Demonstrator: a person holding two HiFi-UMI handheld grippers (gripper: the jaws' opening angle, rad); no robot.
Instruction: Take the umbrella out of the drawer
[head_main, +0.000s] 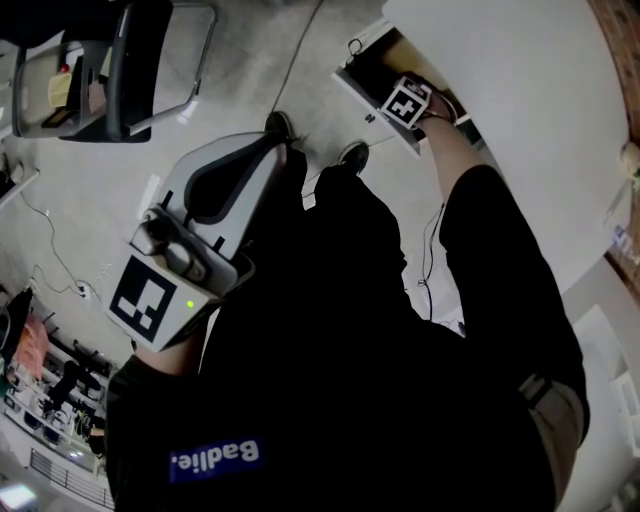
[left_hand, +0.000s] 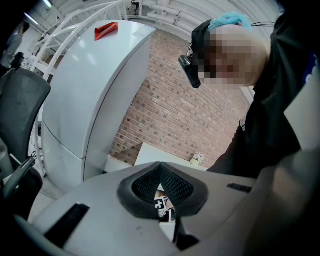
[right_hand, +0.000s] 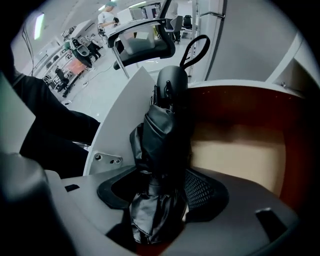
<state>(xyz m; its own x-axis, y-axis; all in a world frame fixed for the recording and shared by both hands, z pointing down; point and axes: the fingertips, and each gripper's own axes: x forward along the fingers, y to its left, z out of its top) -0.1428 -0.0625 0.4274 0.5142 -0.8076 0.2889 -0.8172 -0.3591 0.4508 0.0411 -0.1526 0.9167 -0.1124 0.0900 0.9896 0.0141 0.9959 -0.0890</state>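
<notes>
The drawer (right_hand: 240, 105) has red-brown, wood-look walls with a dull sheen inside, a pale matt bottom and a smooth white front. The umbrella (right_hand: 162, 135) in the drawer is crumpled black cloth, faintly glossy, with a matt black plastic handle (right_hand: 172, 82). Over the drawer, the right gripper (right_hand: 162, 192) is matt grey plastic with black, mesh-textured pads (right_hand: 207, 190).
</notes>
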